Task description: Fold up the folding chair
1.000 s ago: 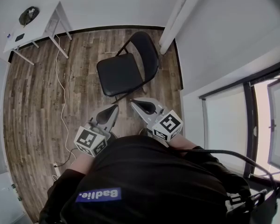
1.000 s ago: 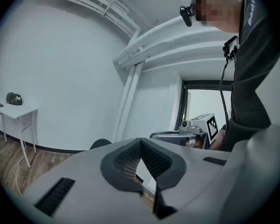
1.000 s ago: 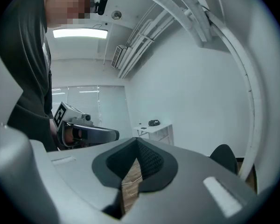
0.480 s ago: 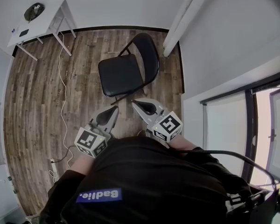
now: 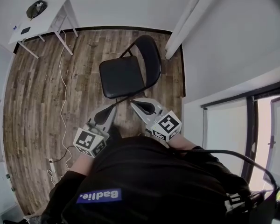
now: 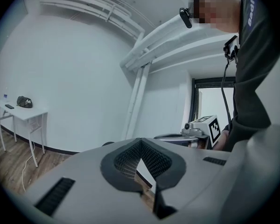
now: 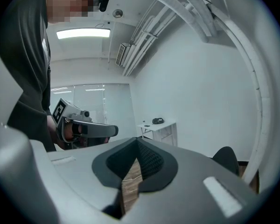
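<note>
the folding chair (image 5: 123, 76) stands open on the wood floor (image 5: 35, 101). its black seat lies flat and its rounded back (image 5: 150, 55) rises on the side of the seat away from the person (image 5: 149, 181).

the left tongs (image 5: 114, 107) point at the chair from the person's side. their tip sits just short of the seat's near edge and touches nothing. in the left gripper view the two jaws meet at the tip, pressed together, with nothing caught between them. only a thin wedge of floor shows behind the closed pads (image 6: 126, 160).

the right tongs (image 5: 133, 104) sit just beside the left ones, a little nearer the chair's back side, and also stop short of the seat. in the right gripper view their jaws are closed the same way and hold nothing, with a sliver of floor seen through the slot. the top of the chair's back (image 7: 225, 157) shows low on the right of that view.

a white table (image 5: 44, 20) stands against the wall, well apart from the chair, beyond its left side. a dark bundle (image 5: 36, 6) and a small dark thing (image 5: 25, 30) lie on it. a white cable (image 5: 61, 78) trails over the floor between the table and the chair's left side. a white pillar (image 5: 191, 17) rises just behind the chair's back. a window (image 5: 266, 125) is on the wall well to the chair's right.
</note>
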